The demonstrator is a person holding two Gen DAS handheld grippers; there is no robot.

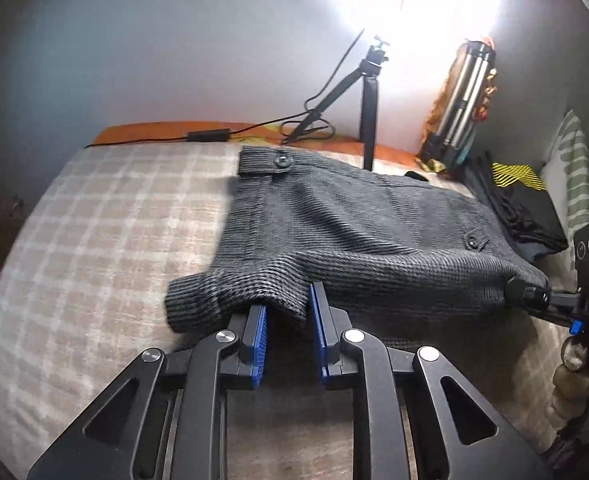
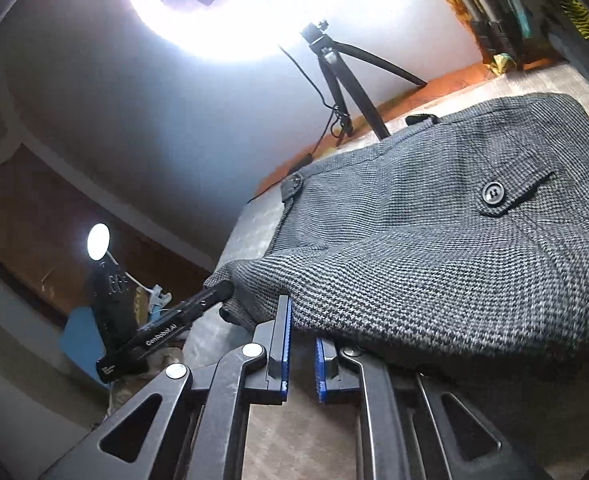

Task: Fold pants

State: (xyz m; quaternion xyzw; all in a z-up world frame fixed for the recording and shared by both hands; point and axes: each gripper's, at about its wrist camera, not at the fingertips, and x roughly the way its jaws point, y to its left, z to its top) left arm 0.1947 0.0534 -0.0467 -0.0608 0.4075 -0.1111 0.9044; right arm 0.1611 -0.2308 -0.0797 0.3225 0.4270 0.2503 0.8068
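Note:
Grey checked pants (image 1: 354, 232) lie folded on the checked bedspread (image 1: 94, 248), waistband button at the far edge. My left gripper (image 1: 288, 300) has its blue pads apart with the near folded edge of the pants draped over the fingertips. My right gripper (image 2: 300, 322) also has a gap between its pads, and the pants (image 2: 434, 240) hang over its fingertips; whether either grips cloth is hidden. The right gripper's tip shows in the left wrist view (image 1: 530, 292) at the pants' right corner. The left gripper's finger shows in the right wrist view (image 2: 214, 296) under the left corner.
A ring light on a black tripod (image 1: 368, 120) stands at the far edge of the bed, with a cable and adapter (image 1: 208, 135). A folded silver tripod (image 1: 462, 104) leans at the back right. Dark folded clothes (image 1: 514, 208) lie at the right. A wall stands behind.

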